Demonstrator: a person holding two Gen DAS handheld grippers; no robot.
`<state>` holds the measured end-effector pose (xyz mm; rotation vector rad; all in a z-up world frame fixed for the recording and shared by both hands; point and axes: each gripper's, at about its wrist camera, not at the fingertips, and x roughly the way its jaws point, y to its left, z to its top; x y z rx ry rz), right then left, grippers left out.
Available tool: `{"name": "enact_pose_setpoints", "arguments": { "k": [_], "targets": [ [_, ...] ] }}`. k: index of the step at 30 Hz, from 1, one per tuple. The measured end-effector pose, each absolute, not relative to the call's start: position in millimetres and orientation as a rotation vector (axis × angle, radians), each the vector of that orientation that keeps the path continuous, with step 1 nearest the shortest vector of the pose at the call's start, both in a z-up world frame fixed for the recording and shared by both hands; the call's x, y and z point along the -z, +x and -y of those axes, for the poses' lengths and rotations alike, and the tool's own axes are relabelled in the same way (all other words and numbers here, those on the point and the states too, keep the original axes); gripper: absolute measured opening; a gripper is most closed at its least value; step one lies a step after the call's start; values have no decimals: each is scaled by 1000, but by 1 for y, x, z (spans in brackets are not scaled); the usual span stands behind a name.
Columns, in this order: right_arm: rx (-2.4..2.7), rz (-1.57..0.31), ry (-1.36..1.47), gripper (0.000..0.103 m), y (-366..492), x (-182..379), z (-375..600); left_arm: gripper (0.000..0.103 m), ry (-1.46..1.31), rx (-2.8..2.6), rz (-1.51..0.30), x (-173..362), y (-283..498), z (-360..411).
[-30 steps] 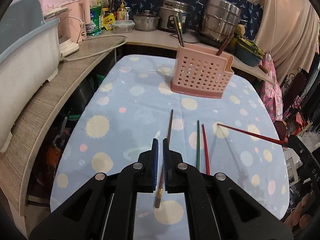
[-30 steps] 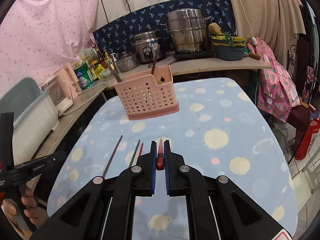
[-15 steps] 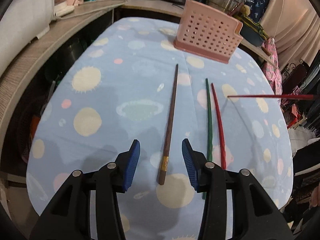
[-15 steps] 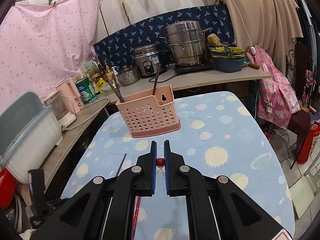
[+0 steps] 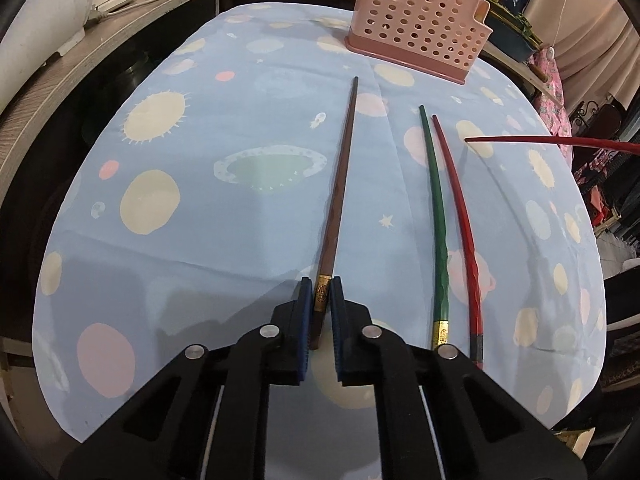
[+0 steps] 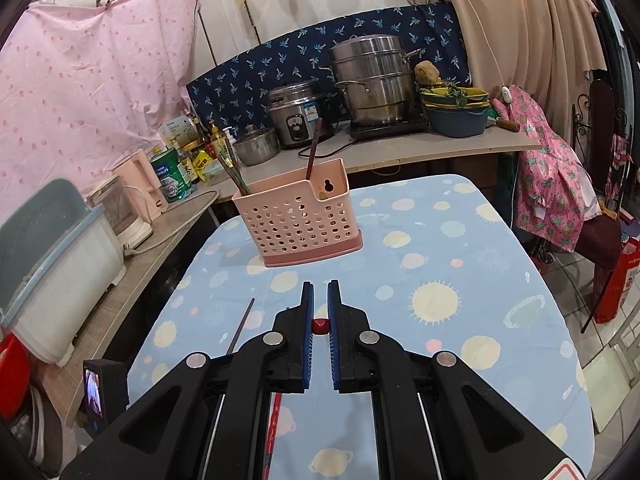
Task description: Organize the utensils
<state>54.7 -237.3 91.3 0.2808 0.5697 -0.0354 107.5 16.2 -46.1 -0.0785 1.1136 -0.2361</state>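
Your left tool [image 5: 321,294] is down at the near edge of the surface [image 5: 200,240], clenched on the gold-banded end of the brown chopstick [image 5: 338,192], which lies flat and points toward the pink basket [image 5: 416,30] at the far edge. Just beside it, toward the right edge, the green chopstick [image 5: 436,220] and a red chopstick [image 5: 460,208] lie side by side. Your right tool [image 6: 320,304] hangs above the surface, clamped on another red chopstick [image 6: 320,326], whose tip reaches out over the right edge. The basket [image 6: 296,220] stands upright with a few sticks already in it.
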Motion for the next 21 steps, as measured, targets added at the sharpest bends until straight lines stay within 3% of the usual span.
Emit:
{"name": "enact_pose_setpoints", "arguments": {
  "k": [7, 21],
  "targets": [
    [37, -559, 276, 7, 54, -96, 238, 7, -105, 237, -1064, 16, 107, -22],
    [-22, -475, 346, 7, 90, -145, 261, 7, -157, 255, -804, -126, 165, -32]
  ]
}}
